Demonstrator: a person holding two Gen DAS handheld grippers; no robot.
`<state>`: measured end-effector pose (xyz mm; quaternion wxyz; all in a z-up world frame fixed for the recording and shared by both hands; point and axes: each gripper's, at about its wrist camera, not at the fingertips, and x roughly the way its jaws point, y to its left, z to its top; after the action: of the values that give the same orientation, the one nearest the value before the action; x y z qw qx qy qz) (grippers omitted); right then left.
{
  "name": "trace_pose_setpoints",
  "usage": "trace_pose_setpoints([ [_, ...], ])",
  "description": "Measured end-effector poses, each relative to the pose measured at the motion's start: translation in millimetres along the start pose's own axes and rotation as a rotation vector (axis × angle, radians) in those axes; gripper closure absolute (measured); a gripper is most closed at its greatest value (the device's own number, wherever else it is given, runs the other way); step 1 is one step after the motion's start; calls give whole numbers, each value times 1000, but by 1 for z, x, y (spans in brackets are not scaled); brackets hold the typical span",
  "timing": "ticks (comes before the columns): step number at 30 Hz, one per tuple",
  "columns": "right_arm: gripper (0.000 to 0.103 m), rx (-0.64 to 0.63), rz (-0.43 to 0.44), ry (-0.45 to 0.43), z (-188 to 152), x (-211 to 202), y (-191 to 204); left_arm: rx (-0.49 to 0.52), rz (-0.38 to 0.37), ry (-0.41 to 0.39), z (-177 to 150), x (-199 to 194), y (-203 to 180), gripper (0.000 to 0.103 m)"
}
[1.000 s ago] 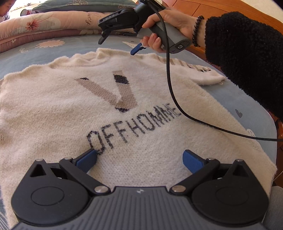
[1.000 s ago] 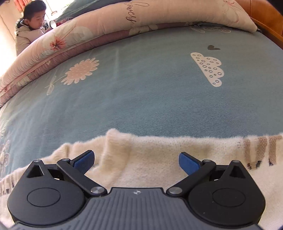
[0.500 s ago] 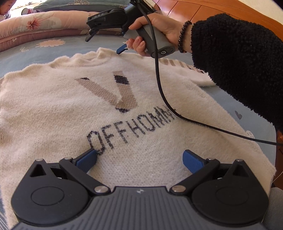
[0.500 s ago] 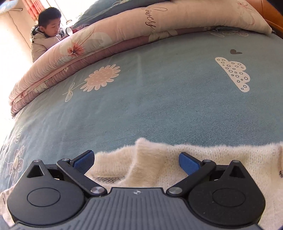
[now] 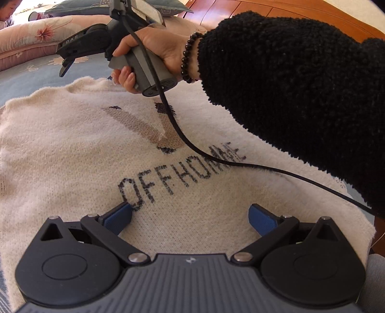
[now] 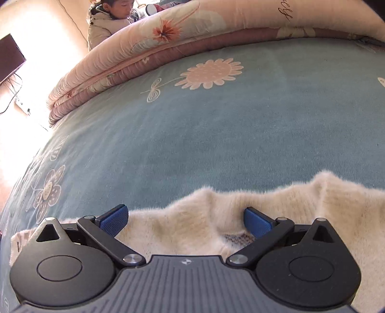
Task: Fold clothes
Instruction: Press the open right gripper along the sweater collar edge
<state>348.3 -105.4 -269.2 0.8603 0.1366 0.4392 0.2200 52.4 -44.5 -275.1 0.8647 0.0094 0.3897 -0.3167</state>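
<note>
A cream knitted sweater (image 5: 72,156) with a brown V and the letters OFFHOMME lies flat, front up, on the blue bedsheet (image 5: 28,79). My left gripper (image 5: 190,216) hovers open over its lower body, nothing between the blue pads. In the left wrist view a hand in a black fleece sleeve holds the right gripper (image 5: 65,67) above the collar, its cable trailing across the sweater. In the right wrist view the right gripper (image 6: 184,220) is open over the fuzzy collar edge (image 6: 207,211) of the sweater, nothing held.
A folded pink floral quilt (image 6: 168,43) lies along the far side of the bed, with a person sitting behind it. The blue flowered sheet (image 6: 216,134) stretches bare beyond the collar. A wooden headboard (image 5: 252,12) runs along the right.
The right gripper has swung left along the sweater's top edge, from the shoulder toward the collar. The left gripper has stayed put, open.
</note>
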Motion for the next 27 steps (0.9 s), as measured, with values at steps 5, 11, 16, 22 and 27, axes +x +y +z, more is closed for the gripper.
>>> trace_pose_setpoints([
  [5, 0, -1, 34, 49, 7, -13, 6, -18, -15, -2, -1, 0, 3, 1],
  [11, 0, -78, 55, 121, -4, -17, 21, -8, -5, -1, -2, 1, 2, 1],
  [16, 0, -103, 42, 84, -8, 2, 18, 13, 8, -1, -2, 2, 0, 1],
  [22, 0, -115, 61, 29, 0, -37, 10, 15, 12, 0, -2, 3, 0, 1],
  [27, 0, -76, 27, 40, -1, -62, -11, 13, 17, 0, -2, 4, -2, 1],
])
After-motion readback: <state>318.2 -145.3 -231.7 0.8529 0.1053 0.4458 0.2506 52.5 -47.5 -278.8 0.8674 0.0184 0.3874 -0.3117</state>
